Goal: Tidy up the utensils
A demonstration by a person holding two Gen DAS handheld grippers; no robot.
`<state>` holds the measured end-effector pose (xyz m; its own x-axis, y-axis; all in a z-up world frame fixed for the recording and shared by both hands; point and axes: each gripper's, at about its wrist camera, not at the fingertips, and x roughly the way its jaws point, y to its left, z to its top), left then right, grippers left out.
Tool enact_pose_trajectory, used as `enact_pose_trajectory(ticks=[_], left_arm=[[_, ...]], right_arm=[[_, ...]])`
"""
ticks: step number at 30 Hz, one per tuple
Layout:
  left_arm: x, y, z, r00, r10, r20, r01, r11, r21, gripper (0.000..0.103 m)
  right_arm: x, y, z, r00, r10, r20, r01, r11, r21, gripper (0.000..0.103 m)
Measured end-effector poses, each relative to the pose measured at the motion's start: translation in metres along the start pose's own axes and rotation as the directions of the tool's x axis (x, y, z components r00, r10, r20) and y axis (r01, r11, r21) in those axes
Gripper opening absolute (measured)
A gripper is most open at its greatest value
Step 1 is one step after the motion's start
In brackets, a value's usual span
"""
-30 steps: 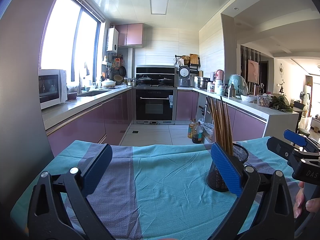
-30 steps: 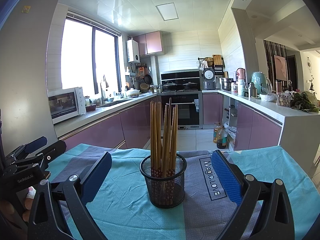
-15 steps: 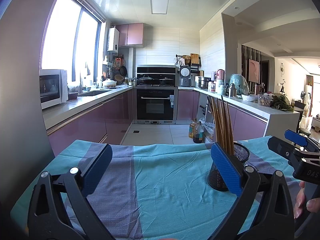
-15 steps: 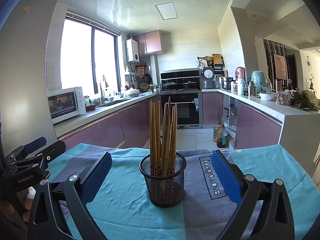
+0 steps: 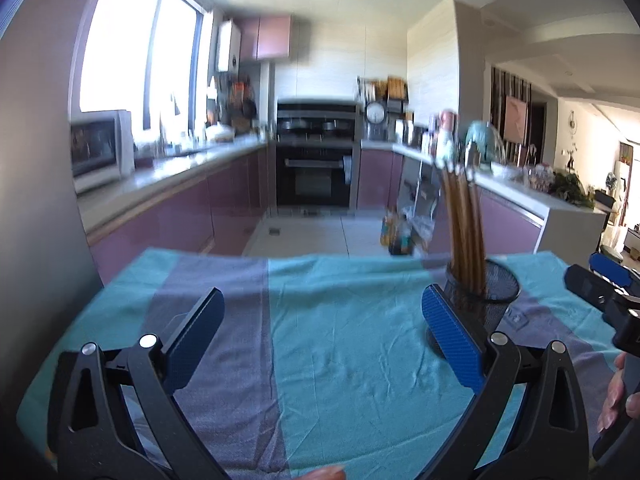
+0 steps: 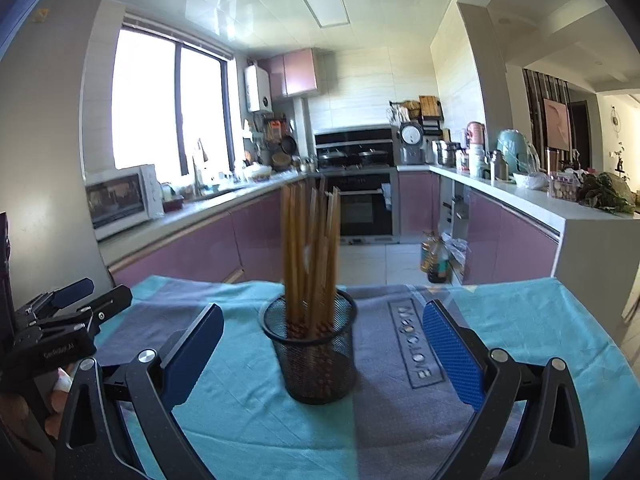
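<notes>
Right wrist, mesh holder [image 6: 314,354] (upright), chopsticks [image 6: 310,248] inside

Bright daylight poured through the window [image 6: 168,104] — blown out white. The left wrist view was motion-blurred throughout; the chopsticks [image 6: 310,256] smeared in the right. Fisheye edges curved, darkened.

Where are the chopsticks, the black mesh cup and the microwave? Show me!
chopsticks [image 6: 310,248], right wrist view, middle of the bundle's shafts.
black mesh cup [image 6: 314,356], right wrist view, front of its mesh wall.
microwave [image 6: 120,200], right wrist view, its glass door.
</notes>
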<state>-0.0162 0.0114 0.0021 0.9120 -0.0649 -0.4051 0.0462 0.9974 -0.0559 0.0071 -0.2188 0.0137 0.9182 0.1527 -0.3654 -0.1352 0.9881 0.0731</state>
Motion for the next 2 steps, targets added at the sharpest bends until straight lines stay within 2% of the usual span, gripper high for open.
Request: enact_pose_trajectory(ticks=[2], left_arm=[[0.026,0.01,-0.006,0.996,0.021,-0.092,-0.023,1.0,-0.021,0.097]], right_arm=[[0.013,-0.014,-0.006,0.997,-0.042,-0.071,0.043,0.999,0.014,0.097]])
